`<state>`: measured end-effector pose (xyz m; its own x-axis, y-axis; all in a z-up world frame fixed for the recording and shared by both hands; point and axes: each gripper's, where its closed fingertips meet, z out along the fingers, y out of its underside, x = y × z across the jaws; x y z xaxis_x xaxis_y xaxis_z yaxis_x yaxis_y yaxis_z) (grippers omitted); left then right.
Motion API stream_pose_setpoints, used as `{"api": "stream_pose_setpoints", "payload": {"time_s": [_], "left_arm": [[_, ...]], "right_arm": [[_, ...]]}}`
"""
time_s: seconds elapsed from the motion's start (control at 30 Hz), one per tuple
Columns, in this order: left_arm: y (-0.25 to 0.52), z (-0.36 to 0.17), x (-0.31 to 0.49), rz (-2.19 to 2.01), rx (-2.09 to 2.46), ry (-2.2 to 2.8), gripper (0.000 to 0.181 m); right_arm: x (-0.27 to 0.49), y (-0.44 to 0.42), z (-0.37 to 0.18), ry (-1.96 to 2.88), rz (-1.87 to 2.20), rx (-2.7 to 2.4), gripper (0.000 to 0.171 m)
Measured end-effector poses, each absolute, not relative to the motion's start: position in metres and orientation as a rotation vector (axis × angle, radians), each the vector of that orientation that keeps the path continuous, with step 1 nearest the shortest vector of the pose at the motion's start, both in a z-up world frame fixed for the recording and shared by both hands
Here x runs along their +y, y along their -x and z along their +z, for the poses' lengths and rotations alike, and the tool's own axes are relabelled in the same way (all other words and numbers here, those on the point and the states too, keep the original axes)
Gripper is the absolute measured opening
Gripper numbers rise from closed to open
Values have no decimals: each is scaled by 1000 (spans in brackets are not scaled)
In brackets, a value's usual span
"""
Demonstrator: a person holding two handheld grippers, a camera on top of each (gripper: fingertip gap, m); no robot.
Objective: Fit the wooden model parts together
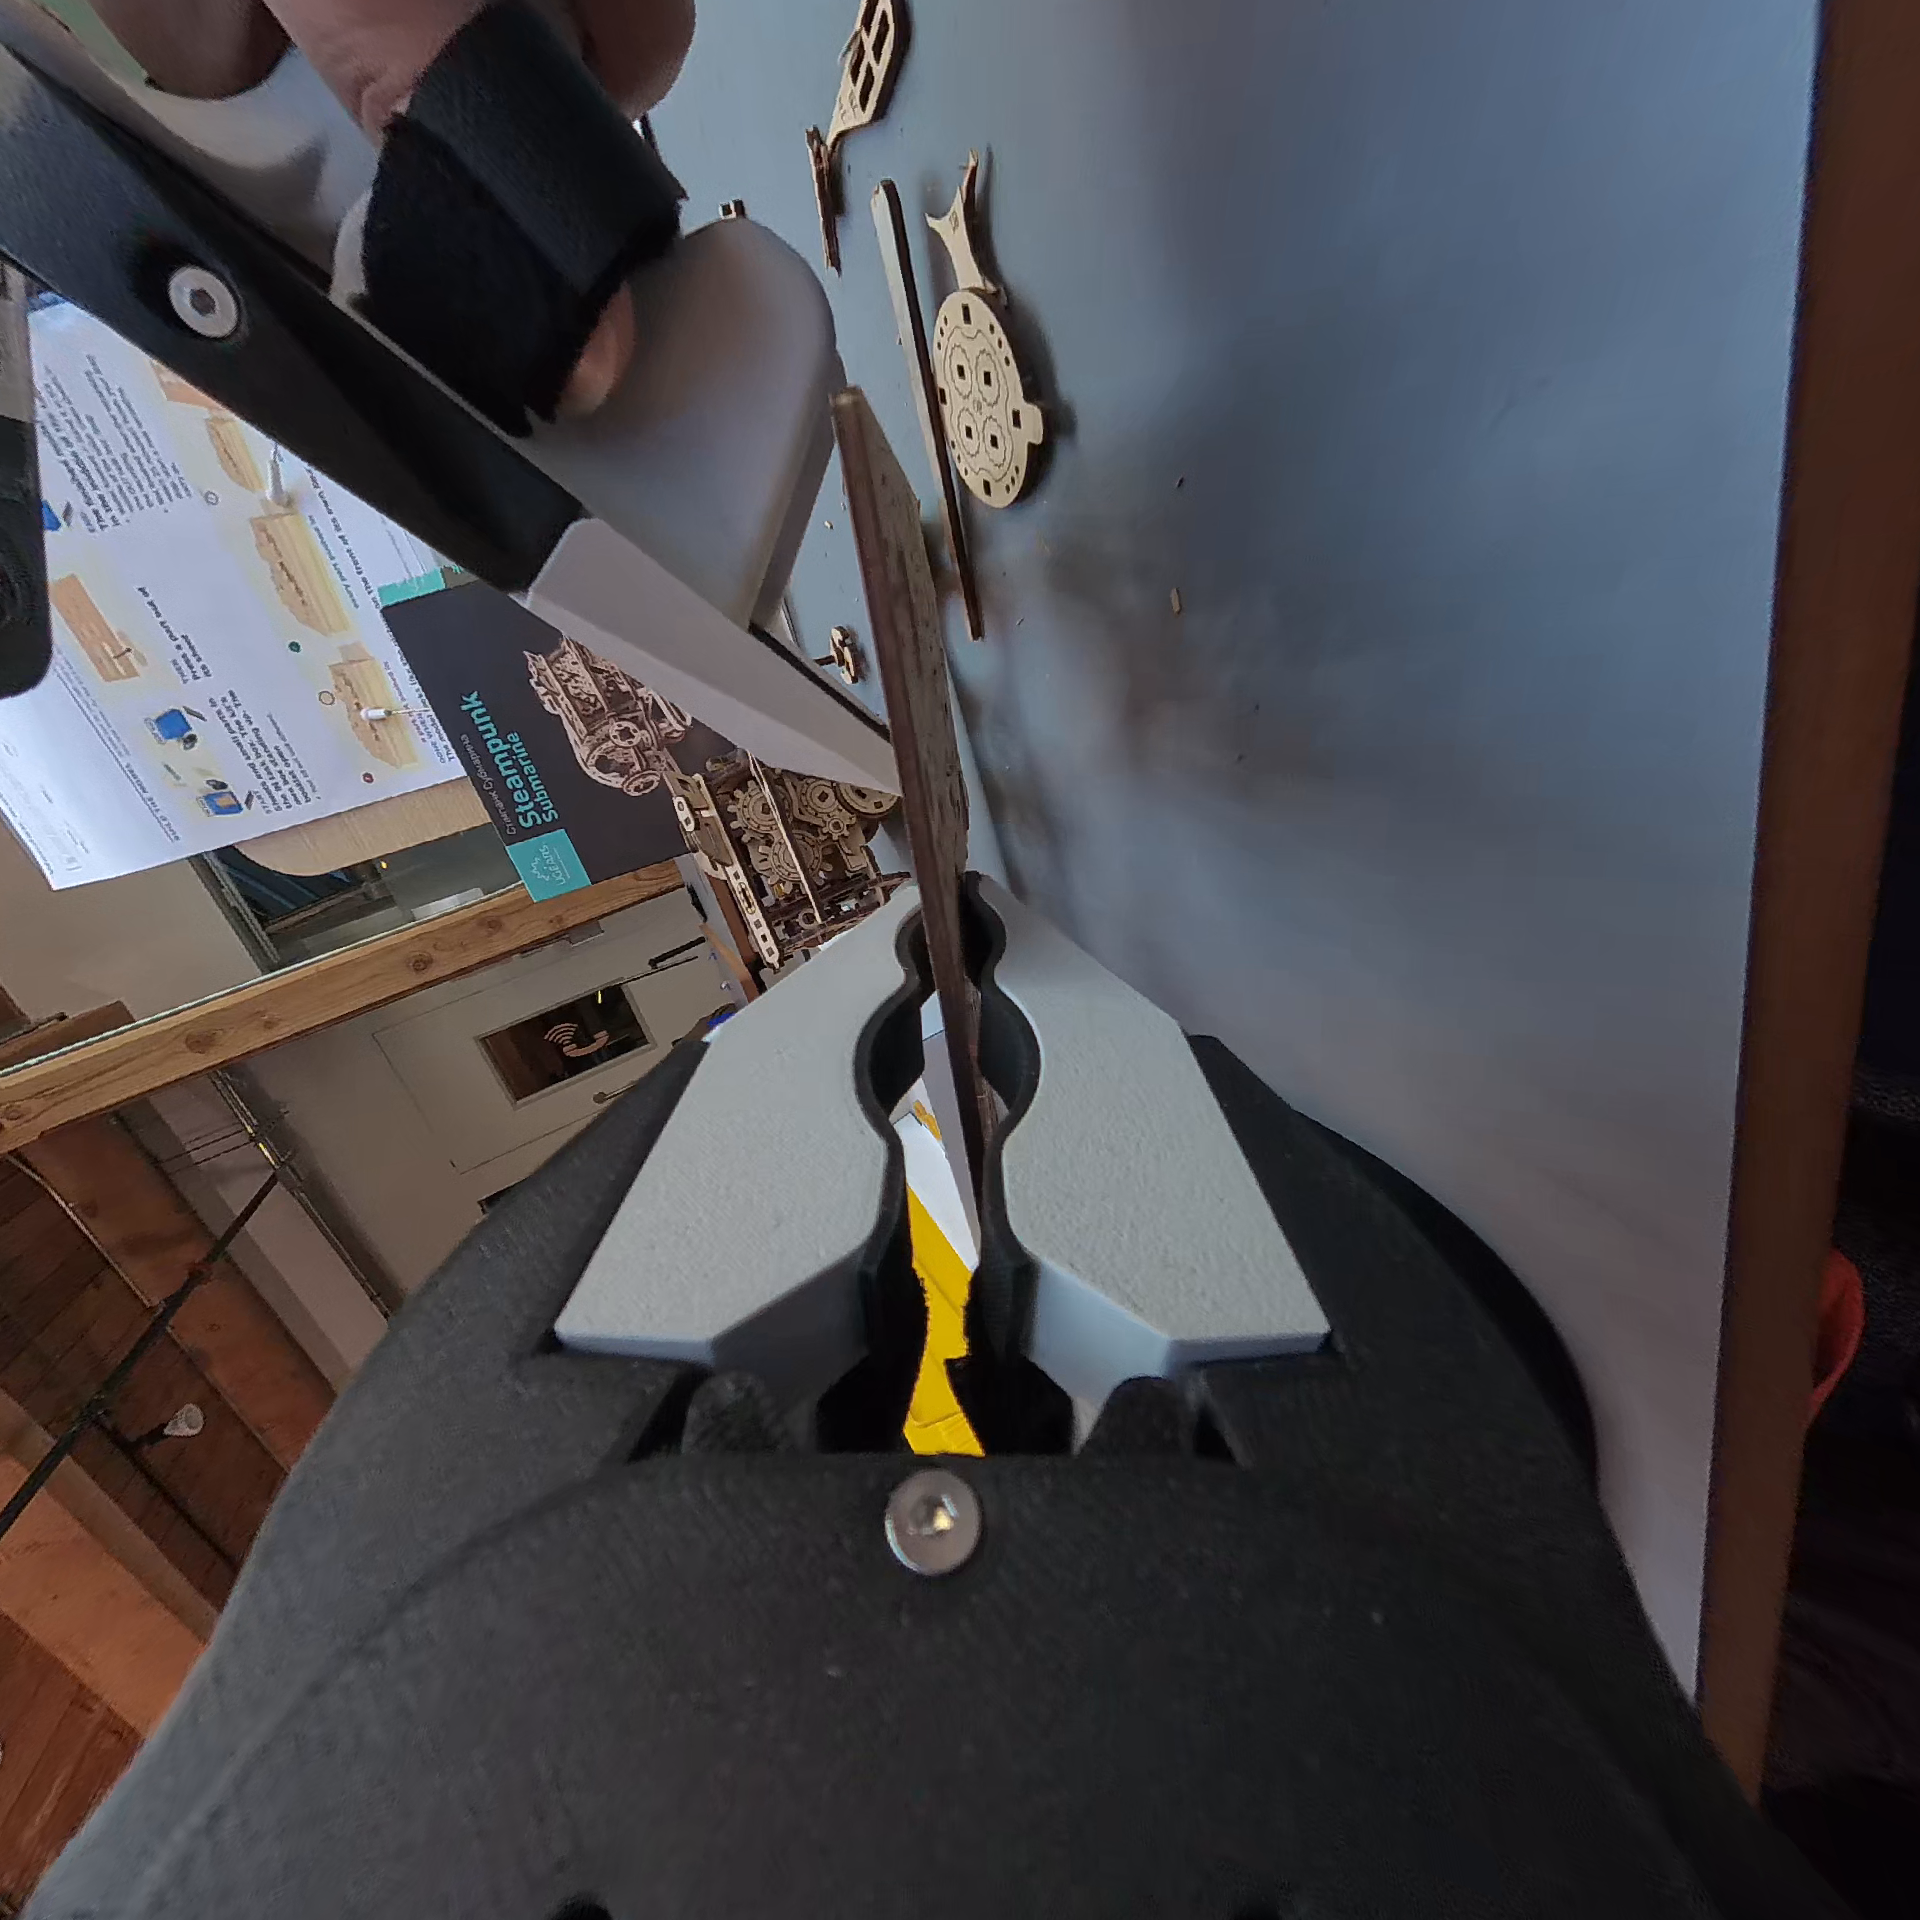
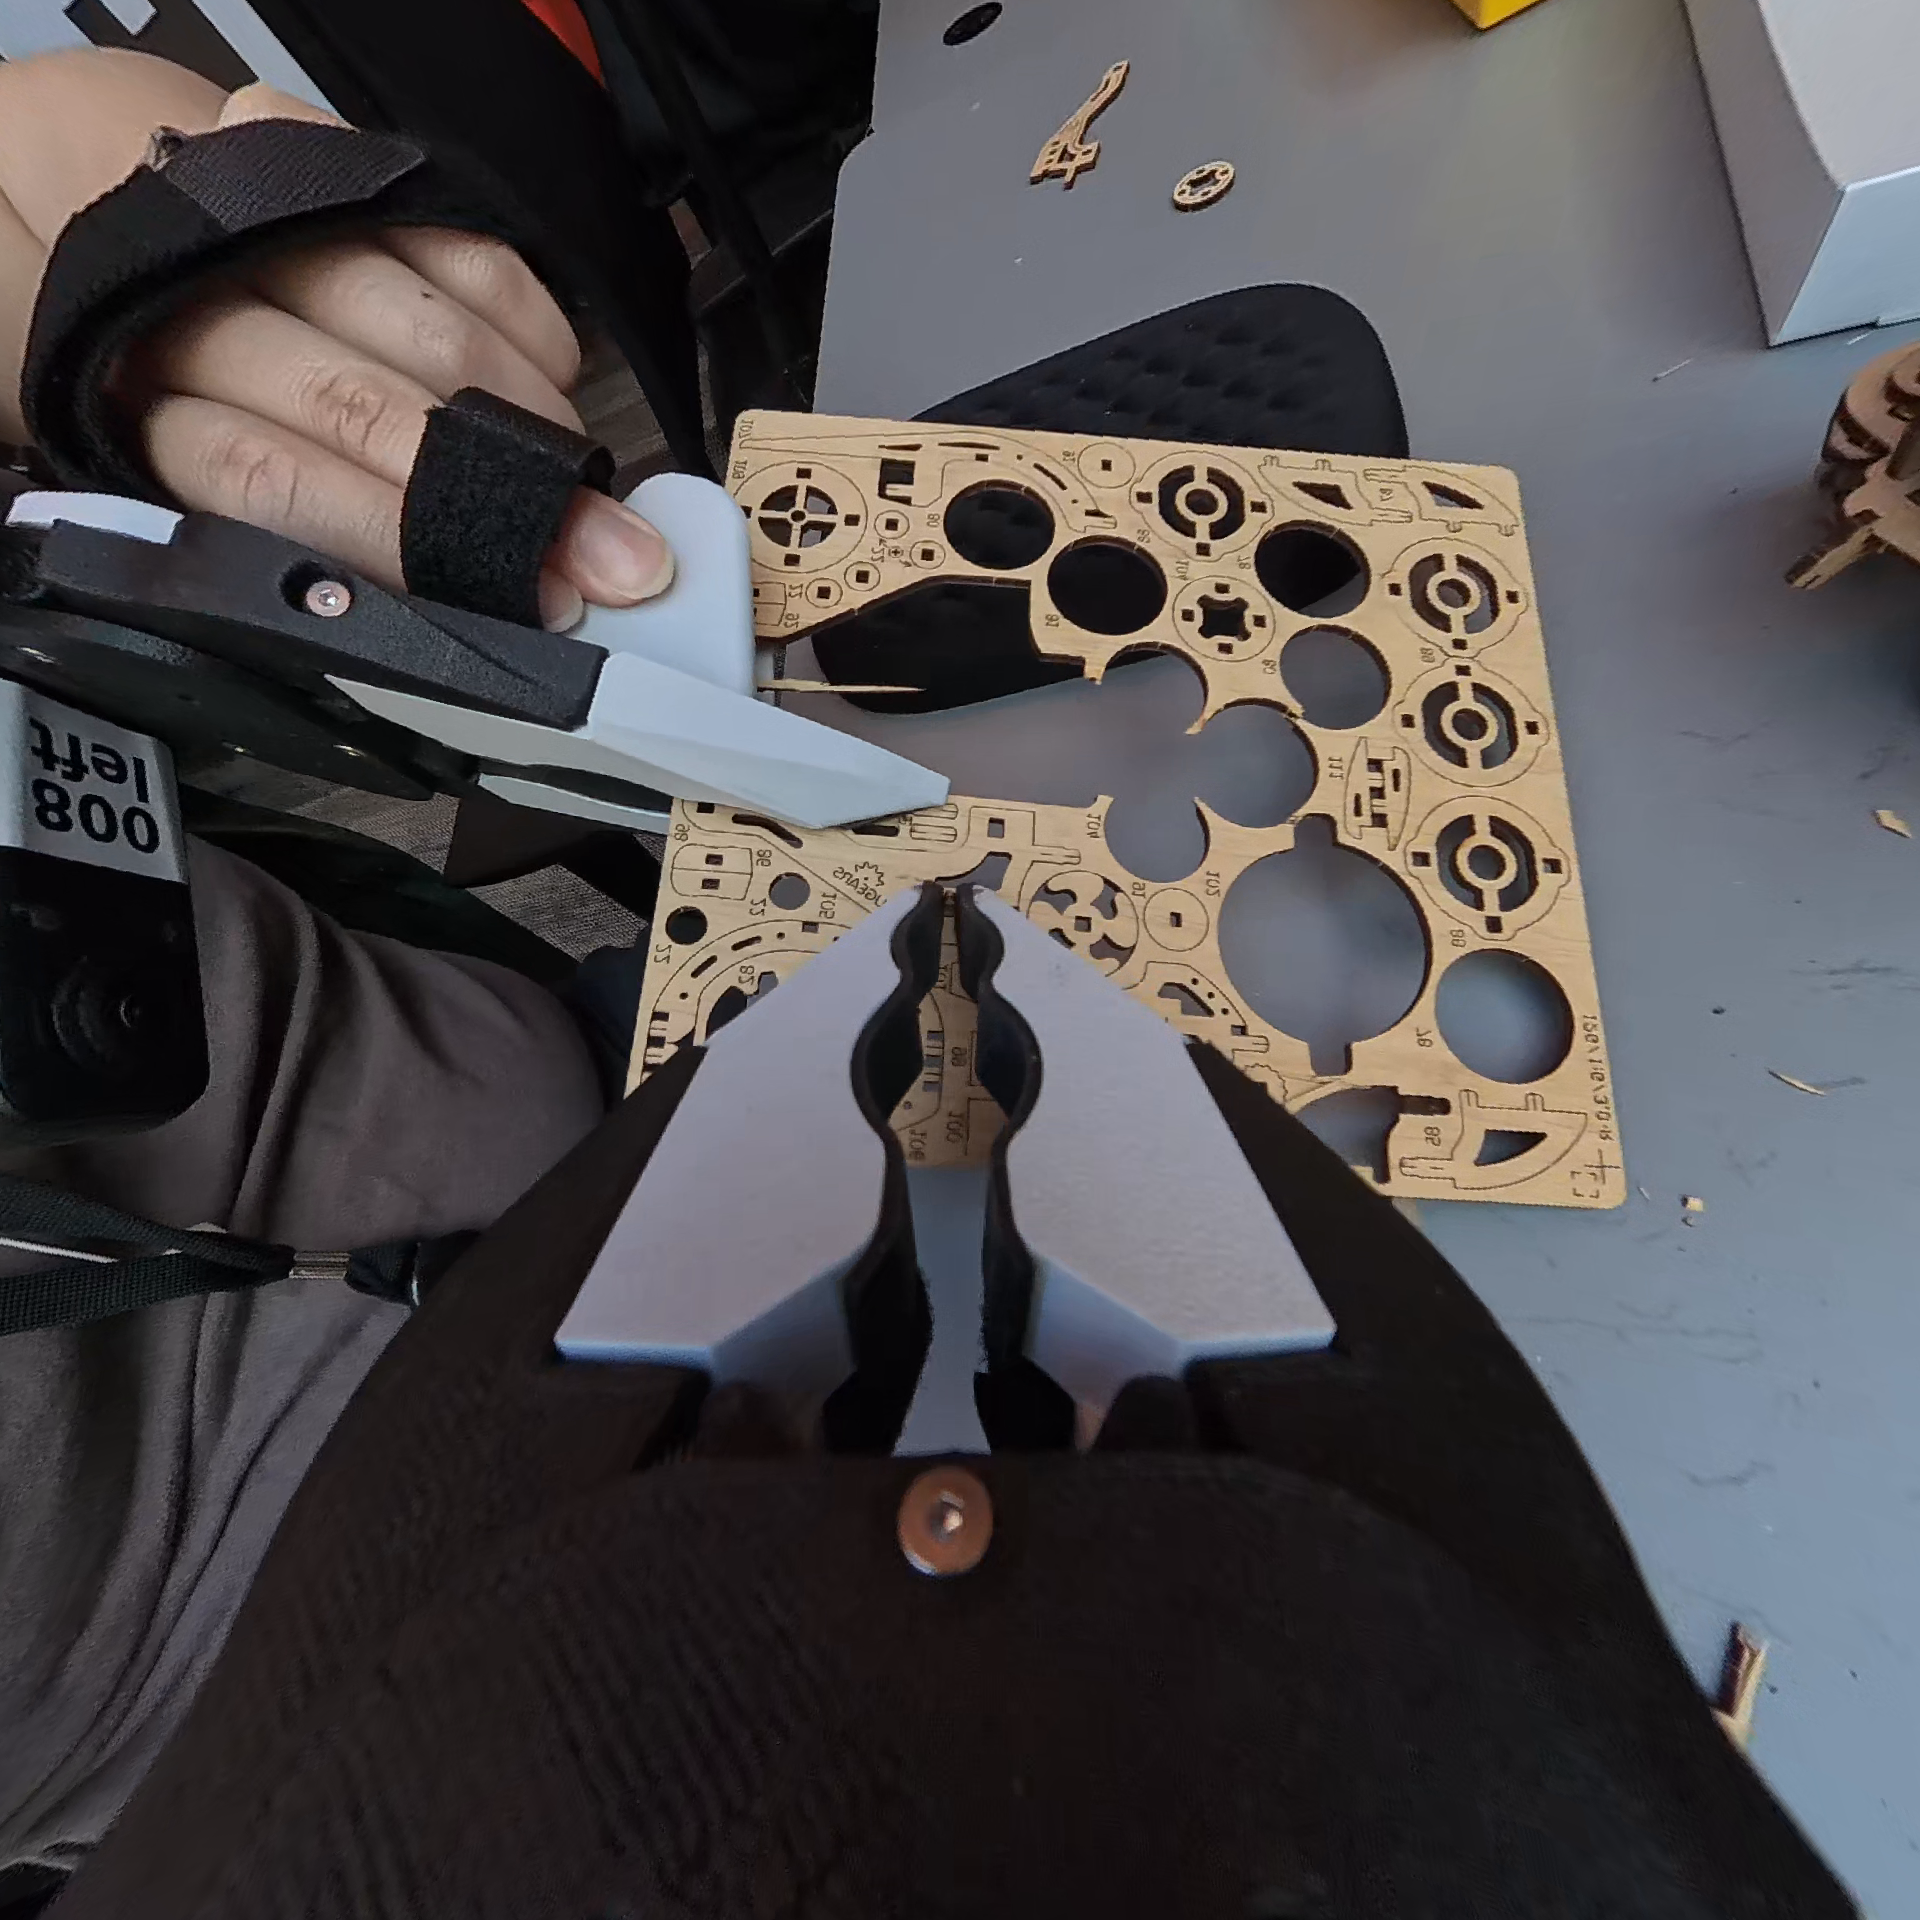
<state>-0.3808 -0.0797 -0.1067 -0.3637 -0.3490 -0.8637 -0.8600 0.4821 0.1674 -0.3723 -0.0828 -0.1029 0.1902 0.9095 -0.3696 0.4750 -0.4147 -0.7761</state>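
A laser-cut wooden parts sheet [image 2: 1340,774] with several round holes where parts have come out is held above the grey table [image 2: 1683,727]. My left gripper [image 1: 961,899] is shut on the sheet's edge, and the sheet [image 1: 904,665] shows edge-on in its view. In the right wrist view the left gripper [image 2: 904,805] clamps the sheet's left side. My right gripper [image 2: 940,896] is shut, its tips against the sheet's face just below the left gripper. A sliver of wood shows between the tips. In the left wrist view the right gripper [image 1: 878,764] reaches the sheet from the upper left.
Loose wooden parts lie on the table: a round perforated piece [image 1: 982,405], a thin strip [image 1: 925,395], a small ring [image 2: 1205,185]. A part-built wooden model [image 1: 790,842] stands by a dark booklet [image 1: 582,748] and an instruction sheet [image 1: 208,603]. A black mesh pad [image 2: 1195,364] and a white box [image 2: 1818,156] lie behind. Left and right tips are no more than a few centimetres apart. The part-built wooden model [image 1: 790,842] is about equally far from each gripper, around 15 cm.
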Motion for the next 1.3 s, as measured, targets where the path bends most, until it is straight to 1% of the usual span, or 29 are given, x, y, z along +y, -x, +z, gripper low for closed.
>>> {"api": "stream_pose_setpoints", "payload": {"time_s": [0.3,0.4,0.57,0.77,0.87,0.93,1.0,1.13,1.23,1.3], "left_arm": [[384,-105,-78,790,1923,1051,2],[384,-105,-78,787,1932,1062,1],[385,-111,-81,776,1989,1059,1],[384,-103,-80,718,1980,1110,1],[384,-101,-78,722,1973,1097,1],[387,-105,-78,705,1983,1119,1],[388,-107,-76,735,1982,1080,1],[388,-111,-76,771,1982,1039,1],[387,-111,-76,762,1973,1051,2],[387,-110,-76,756,1968,1057,1]], "right_arm": [[-77,373,-97,1985,1307,-1048,1],[-77,374,-98,1948,1282,-1025,0],[-82,375,-104,1863,1060,-1222,1],[-83,374,-102,1978,1059,-1301,1],[-75,373,-84,1800,1001,-1341,0],[-65,367,-55,1581,924,-1265,0],[-64,362,-43,1526,927,-1217,0],[-78,374,-85,1808,1079,-1269,0],[-69,375,-77,1784,1074,-1175,0],[-69,375,-89,1859,1061,-1198,0]]}}
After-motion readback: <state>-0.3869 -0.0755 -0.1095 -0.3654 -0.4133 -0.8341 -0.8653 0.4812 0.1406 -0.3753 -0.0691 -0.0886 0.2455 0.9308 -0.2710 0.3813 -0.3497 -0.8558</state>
